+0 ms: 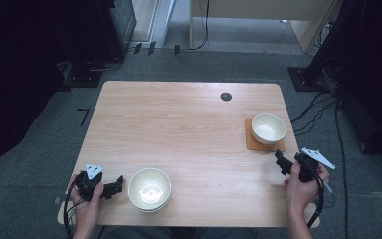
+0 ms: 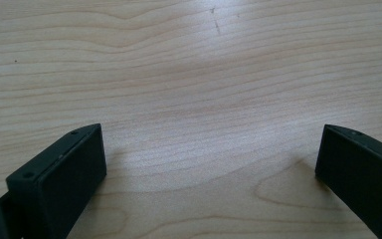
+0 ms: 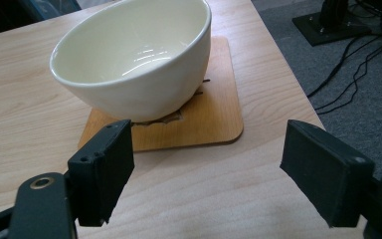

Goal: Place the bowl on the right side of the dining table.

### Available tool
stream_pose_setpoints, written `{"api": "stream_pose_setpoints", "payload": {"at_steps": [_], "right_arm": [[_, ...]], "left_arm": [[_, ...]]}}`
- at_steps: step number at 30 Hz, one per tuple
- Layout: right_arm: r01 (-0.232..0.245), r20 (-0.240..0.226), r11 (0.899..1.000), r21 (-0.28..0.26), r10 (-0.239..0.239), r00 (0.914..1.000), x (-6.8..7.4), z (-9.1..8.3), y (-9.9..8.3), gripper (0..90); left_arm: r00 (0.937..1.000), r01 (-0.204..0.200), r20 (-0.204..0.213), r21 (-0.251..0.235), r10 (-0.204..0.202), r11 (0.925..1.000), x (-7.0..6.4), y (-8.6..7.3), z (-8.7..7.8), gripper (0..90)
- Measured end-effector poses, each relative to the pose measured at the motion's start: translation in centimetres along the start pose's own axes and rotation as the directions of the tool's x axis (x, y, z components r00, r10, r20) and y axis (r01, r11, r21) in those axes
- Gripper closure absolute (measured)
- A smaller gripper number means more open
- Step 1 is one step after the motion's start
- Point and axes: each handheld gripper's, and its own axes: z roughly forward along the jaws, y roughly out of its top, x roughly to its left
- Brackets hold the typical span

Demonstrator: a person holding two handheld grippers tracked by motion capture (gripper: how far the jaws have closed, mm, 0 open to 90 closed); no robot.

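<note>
Item one: from the high view we log a wooden table point(image 1: 189, 124) with two bowls. The cream bowl point(image 1: 268, 128) sits on a brown coaster point(image 1: 252, 143) near the right edge; the right gripper point(image 1: 280, 163) rests just short of it. Its own view gives us what the high one cannot: jaws spread wide, empty, the cream bowl point(image 3: 134, 59) straight ahead. Item two: the left gripper point(image 1: 118, 183) lies just beside a pale green bowl point(image 1: 149, 189); its view shows jaws spread over bare wood.
</note>
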Motion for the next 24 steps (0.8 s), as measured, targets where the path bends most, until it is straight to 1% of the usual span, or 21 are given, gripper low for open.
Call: {"api": "stream_pose_setpoints", "payload": {"at_steps": [2, 7, 11, 20, 24], "right_arm": [[-0.004, 0.001, 1.000, 0.003, 0.004, 1.0000, -0.1, -0.2, -0.2, 20.2], [0.008, 0.001, 1.000, 0.014, -0.008, 1.0000, -0.4, -0.6, -0.8, 20.2], [0.004, 0.005, 1.000, 0.015, -0.004, 1.0000, -0.7, -0.9, -1.2, 20.3], [0.020, 0.006, 1.000, 0.019, -0.020, 0.9998, -1.1, -1.5, -1.9, 20.4], [0.026, 0.010, 0.999, 0.031, -0.026, 0.9996, -1.2, -1.7, -2.3, 20.4]], "left_arm": [[1.0000, 0.000, 0.000, 0.000, 0.000, 1.0000, 0.0, 0.0, 0.0, 0.0], [1.0000, 0.000, 0.000, 0.000, 0.000, 1.0000, 0.0, 0.0, 0.0, 0.0], [1.0000, -0.001, 0.001, 0.000, 0.001, 1.0000, 0.0, 0.0, 0.0, 0.0], [1.0000, -0.002, 0.002, 0.000, 0.002, 1.0000, 0.0, 0.0, 0.0, 0.0], [1.0000, -0.002, 0.002, 0.000, 0.002, 1.0000, 0.0, 0.0, 0.0, 0.0]]}}
